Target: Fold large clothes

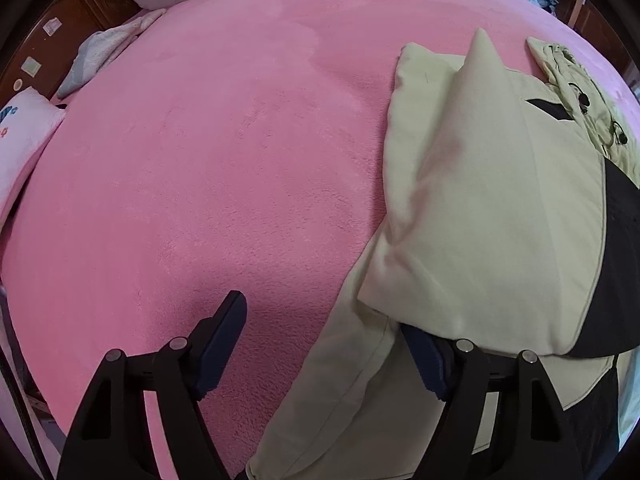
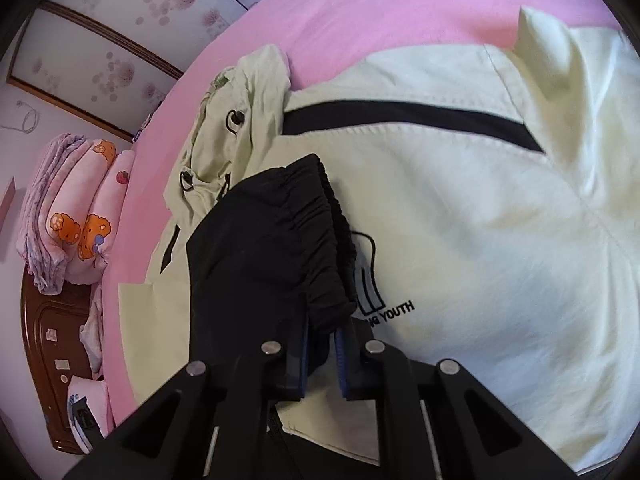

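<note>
Right gripper was clamped on the jacket's black elastic cuff, held just above the cream jacket on the pink bed. Left gripper jaws stood wide, nothing between them; its right finger sat tucked under a folded sleeve. Hood lay bunched toward the folded quilts.

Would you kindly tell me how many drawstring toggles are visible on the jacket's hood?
2. In the right wrist view, one toggle sits near the hood's top; the other toggle lies lower left. More may be hidden in folds.
</note>
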The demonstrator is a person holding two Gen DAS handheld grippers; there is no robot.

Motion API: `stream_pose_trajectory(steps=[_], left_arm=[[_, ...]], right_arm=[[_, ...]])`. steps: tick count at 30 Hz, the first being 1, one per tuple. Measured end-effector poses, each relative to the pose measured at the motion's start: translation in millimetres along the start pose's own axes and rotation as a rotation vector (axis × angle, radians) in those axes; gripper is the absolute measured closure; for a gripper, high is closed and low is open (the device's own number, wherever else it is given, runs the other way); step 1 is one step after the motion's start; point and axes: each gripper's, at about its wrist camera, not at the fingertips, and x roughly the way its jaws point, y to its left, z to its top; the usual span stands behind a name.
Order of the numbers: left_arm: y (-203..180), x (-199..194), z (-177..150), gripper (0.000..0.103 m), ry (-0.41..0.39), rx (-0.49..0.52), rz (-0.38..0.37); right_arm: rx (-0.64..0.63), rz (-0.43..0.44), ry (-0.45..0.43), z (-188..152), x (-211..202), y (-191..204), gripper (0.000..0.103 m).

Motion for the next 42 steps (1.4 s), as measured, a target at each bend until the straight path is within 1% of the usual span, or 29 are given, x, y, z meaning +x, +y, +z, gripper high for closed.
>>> stream_pose_trajectory(steps=[1, 4, 6, 7, 9, 12, 14, 15, 17, 19, 20, 22, 24, 27, 30, 34, 39, 42], left_arm=[[0.3, 0.2, -0.2, 0.03, -0.005, 0.004, 0.004], [-1.4, 1.0, -2.6, 0.036, -0.012, 0.009, 0.017], [-5.1, 3.7, 1.3, 0.041, -0.007, -0.004, 0.016], [-5.6, 4.8, 1.9, 0.042, -0.004, -0.014, 0.013], [-4.3, 6.5, 3.0, 0.048, 0.003, -0.041, 0.001], [-6.7, 9.8, 7.2, 0.056, 0.012, -0.074, -0.01], [-7.0, 10.5, 7.8, 0.061, 0.014, -0.073, -0.018], [-8.5, 9.5, 6.2, 0.063, 0.013, -0.068, -0.017], [-9.6, 8.2, 5.1, 0.066, 0.007, -0.043, 0.001], [-13.2, 9.0, 6.9, 0.067, 0.01, -0.019, 0.015], [-13.9, 9.3, 6.1, 0.068, 0.016, -0.016, 0.012], [-12.1, 11.6, 6.4, 0.068, 0.028, -0.02, 0.007], [-11.7, 13.1, 9.6, 0.069, 0.03, -0.024, 0.004], [-7.9, 12.8, 12.4, 0.072, 0.03, -0.031, -0.009], [-1.5, 14.5, 14.8, 0.075, 0.032, -0.029, -0.023], [7.5, 16.2, 15.3, 0.075, 0.036, -0.041, -0.063], [16.3, 15.2, 12.8, 0.075, 0.024, -0.04, -0.08], [25.3, 10.5, 8.9, 0.075, 0.027, -0.052, -0.119]], right_arm=[[-0.019, -0.014, -0.024, 2.0, -7.5, 2.4, 0.093], [-0.017, -0.023, -0.072, 7.7, -27.0, 0.7, 0.093], [-0.009, -0.034, -0.088, 9.3, -37.4, -3.7, 0.093], [-0.002, -0.032, -0.092, 9.9, -43.0, -7.4, 0.093], [0.009, -0.032, -0.094, 9.6, -50.9, -14.7, 0.093], [0.031, -0.036, -0.081, 7.7, -57.4, -24.7, 0.093], [0.038, -0.055, -0.073, 4.9, -58.6, -30.8, 0.094], [0.036, -0.082, -0.065, 3.1, -57.4, -34.4, 0.094], [0.053, -0.113, -0.038, -1.2, -52.3, -42.4, 0.094], [0.097, -0.11, -0.029, -7.5, -51.0, -53.2, 0.094], [0.098, -0.117, -0.028, -10.2, -51.7, -55.5, 0.094], [0.082, -0.157, -0.023, -15.5, -50.3, -58.7, 0.094], [0.098, -0.177, -0.011, -17.9, -47.4, -63.5, 0.094], [0.151, -0.175, 0.003, -18.3, -40.8, -73.5, 0.094], [0.121, -0.197, -0.018, -15.0, -38.2, -69.5, 0.094], [0.058, -0.221, -0.047, -4.2, -36.4, -63.2, 0.094], [0.051, -0.252, -0.032, 2.7, -26.6, -65.1, 0.093], [0.039, -0.271, -0.028, 2.2, -27.5, -62.3, 0.092]])
